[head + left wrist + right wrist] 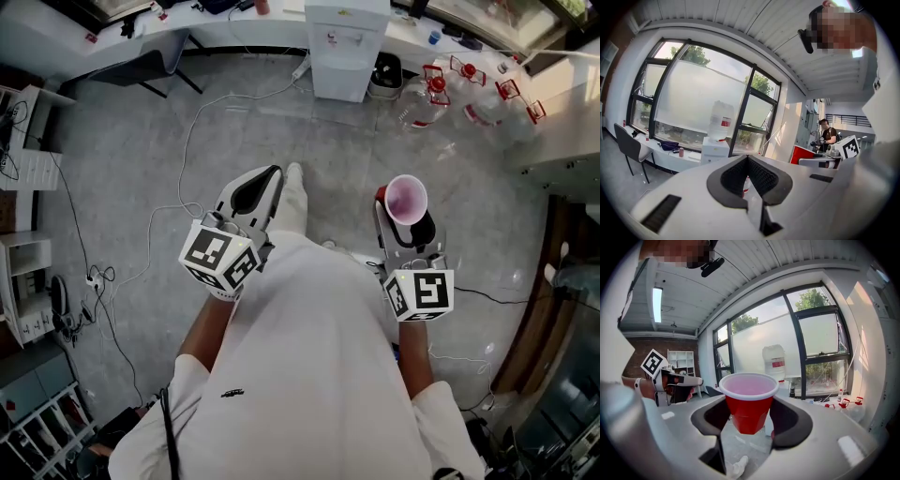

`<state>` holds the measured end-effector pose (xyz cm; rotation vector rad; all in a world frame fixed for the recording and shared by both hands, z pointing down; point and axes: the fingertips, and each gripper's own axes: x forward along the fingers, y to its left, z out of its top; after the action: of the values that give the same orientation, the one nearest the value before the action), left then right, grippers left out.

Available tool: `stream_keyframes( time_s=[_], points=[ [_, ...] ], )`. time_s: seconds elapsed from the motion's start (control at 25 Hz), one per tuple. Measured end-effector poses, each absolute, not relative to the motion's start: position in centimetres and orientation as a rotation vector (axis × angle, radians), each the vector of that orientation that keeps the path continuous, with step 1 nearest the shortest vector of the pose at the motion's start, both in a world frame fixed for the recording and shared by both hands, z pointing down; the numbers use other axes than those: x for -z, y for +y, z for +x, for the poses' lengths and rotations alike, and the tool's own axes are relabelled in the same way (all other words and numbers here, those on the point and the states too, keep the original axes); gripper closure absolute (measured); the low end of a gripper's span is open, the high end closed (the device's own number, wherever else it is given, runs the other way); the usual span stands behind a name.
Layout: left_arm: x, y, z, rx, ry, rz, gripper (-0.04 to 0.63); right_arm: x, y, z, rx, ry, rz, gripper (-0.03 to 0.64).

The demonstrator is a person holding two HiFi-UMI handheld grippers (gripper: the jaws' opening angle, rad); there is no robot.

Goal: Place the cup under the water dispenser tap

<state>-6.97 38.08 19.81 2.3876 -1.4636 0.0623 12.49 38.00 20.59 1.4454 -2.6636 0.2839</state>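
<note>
**Right gripper.** The right gripper (749, 417) has its jaws set partly apart and closed on the red plastic cup (749, 401). The pads press on the lower wall on both sides, and the white-lipped rim stands clear above them. The cup is upright with its mouth up, and no liquid shows inside. Judgement: the low grip leaves the mouth unobstructed for a tap, and the upright carry means no re-orienting is needed at delivery.

**Left gripper.** The left gripper (747, 174) has its jaws brought together at the tips with nothing between them. In the head view it (258, 192) rides just beside the right gripper (405, 223) and takes no part in the hold. Judgement: it is kept closed as an idle spare.

**Location of the cup.** In the head view the cup (406, 199) is carried in the air over the grey floor (141, 150), well apart from the white water dispenser (345, 47). The dispenser stands ahead against the window-side bench (84, 37). Its front panel faces the person, but the tap itself is too small to read. The right gripper view shows the inverted bottle (774, 363) directly beyond the cup, so the line of approach looks true.

**Stage.** Judgement: transport phase, placement not yet begun.

**Hazard.** Spare water bottles (441, 94) lie on the floor just to the right of the dispenser. A white cable (202, 122) also runs across the approach.
</note>
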Motion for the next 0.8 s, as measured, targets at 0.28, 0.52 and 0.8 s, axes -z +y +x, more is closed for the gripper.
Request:
stream_keyframes(
  time_s=[0.28, 0.52, 0.8],
  points=[
    [-21.7, 29.7, -7.6, -0.053, -1.396, 2.399, 0.588, -22.3, 30.7, 11.2, -0.307, -2.622, 1.470, 0.347],
    [-22.6, 17.6, -9.5, -0.042, -1.275, 2.372, 0.589, -22.7, 20.0, 8.8, -0.345, -2.564, 1.550, 0.347],
    [-21.3, 4.8, -12.2, -0.082, -1.158, 2.447, 0.589, -21.3, 7.7, 4.9, -0.347, -2.512, 1.667, 0.347]
  ],
)
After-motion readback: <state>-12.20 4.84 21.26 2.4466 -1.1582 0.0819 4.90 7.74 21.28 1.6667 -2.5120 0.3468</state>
